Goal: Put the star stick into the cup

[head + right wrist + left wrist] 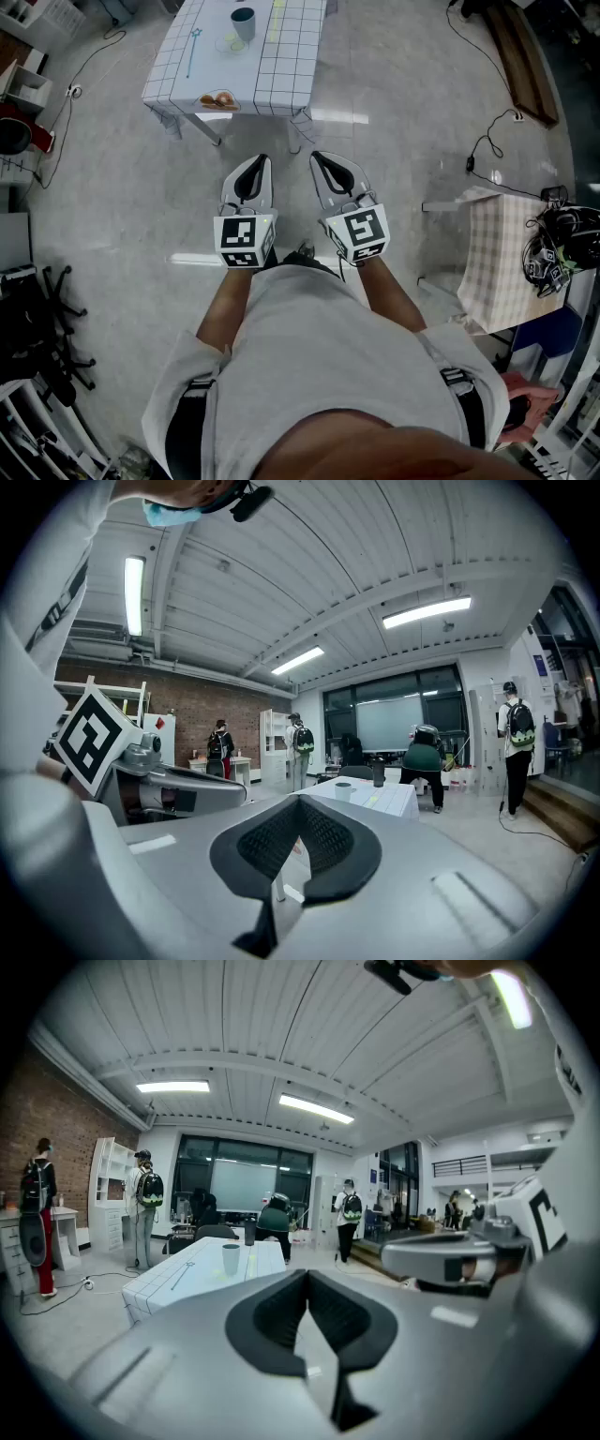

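The star stick [192, 51] is a thin pale blue rod lying flat on the grid-patterned table [291, 66] far ahead of me. The grey-blue cup [243, 23] stands upright to its right. In the left gripper view the star stick [182, 1274] lies left of the cup [231, 1258]. The right gripper view shows only the cup [343, 790] on the table. My left gripper [260, 159] and right gripper [318, 157] hang side by side over the floor, well short of the table. Both are shut, with nothing between the jaws.
Two orange items [217, 100] sit at the table's near edge. A small checked table [497, 258] with a black headset [562, 246] stands at the right. Cables [487, 150] trail on the floor. A black chair base [47, 319] is at the left. Several people [145, 1204] stand far off.
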Tool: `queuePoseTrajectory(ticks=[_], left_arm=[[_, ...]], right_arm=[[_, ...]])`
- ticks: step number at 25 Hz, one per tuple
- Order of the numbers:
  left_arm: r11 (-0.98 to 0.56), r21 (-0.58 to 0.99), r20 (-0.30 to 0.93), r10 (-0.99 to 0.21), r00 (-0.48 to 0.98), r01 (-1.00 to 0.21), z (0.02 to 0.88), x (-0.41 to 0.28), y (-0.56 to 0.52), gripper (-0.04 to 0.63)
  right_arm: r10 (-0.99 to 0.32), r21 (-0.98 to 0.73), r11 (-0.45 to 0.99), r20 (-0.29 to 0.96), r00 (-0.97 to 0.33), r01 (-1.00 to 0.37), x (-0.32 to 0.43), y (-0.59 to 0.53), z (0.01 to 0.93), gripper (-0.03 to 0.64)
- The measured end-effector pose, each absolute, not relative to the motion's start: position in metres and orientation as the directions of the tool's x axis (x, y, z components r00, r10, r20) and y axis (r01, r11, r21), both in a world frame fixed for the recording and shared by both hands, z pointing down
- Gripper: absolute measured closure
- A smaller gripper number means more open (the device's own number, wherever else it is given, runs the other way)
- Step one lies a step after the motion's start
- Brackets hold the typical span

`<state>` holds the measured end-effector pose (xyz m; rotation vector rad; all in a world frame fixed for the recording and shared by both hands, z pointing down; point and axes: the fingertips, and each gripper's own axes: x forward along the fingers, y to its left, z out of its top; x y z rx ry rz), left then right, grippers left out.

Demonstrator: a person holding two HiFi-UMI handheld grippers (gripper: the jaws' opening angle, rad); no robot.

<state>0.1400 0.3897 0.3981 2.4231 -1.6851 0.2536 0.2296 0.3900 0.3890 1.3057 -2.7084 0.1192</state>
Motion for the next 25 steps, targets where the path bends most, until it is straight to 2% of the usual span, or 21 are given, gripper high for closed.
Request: queuePoseTrajectory(ticks=[10,16,20,25], left_arm=[[-0.368,0.085,0.283,-0.882,0.377,-0.926,0.414,0.053,0.322,0.592],[-0.407,0.106,0.291,-0.86,0.42,-0.907,0.416,-0.013,0.265,0.593],[-0.402,0.179,0.31,-0.843,0.44,-0.898,0.417,-0.065,0.227,0.592],[-0.414,0.18,0.303,-0.84,0.451,-0.892,0.412,-0.111,0.184,0.593]], right_arm=[[-0.733,-0.064,0.65,0.21,-0.647,-0.758,0.131,0.32,0.402,0.617],[-0.746,-0.065,0.624,0.248,-0.618,-0.779,0.065,0.26,0.409,0.617],[-0.75,-0.062,0.607,0.285,-0.597,-0.792,0.035,0.219,0.403,0.617],[-0.765,-0.048,0.582,0.306,-0.566,-0.812,0.004,0.183,0.4,0.617]])
